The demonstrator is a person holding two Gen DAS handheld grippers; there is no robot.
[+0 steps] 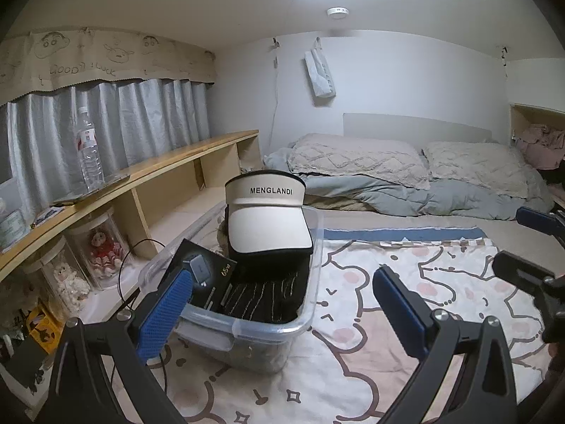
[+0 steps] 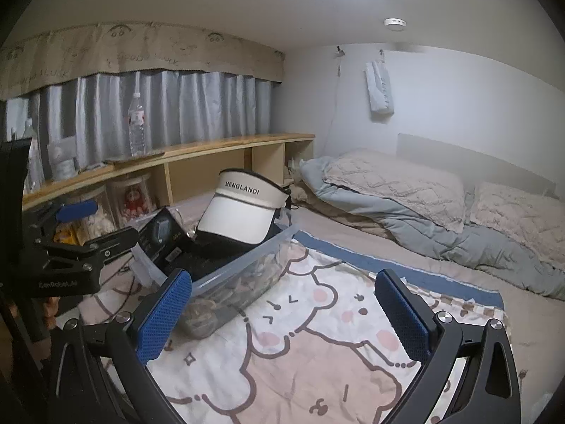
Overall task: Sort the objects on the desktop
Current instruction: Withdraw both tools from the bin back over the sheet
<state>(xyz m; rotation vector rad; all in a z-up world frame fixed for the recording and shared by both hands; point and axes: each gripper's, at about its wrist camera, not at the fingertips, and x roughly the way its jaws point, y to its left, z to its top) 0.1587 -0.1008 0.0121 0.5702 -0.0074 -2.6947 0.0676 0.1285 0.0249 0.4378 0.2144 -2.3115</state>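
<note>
I hold the left black two-finger gripper with blue pads (image 1: pixel 279 304) wide apart and empty; the right black blue-padded gripper (image 2: pixel 282 307) likewise spread, nothing gripped.

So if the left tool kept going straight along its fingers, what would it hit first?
Probably the clear plastic storage bin. The open left tool has its left finger already over the bin's near corner, where a black charger box and a white MENGLANDI visor sit. Depth is uncertain in this fisheye view.

clear glossy plastic bin (image 1: pixel 310 312); matt cloth visor (image 1: pixel 268 226); smooth wood shelf (image 1: pixel 155 166).
</note>
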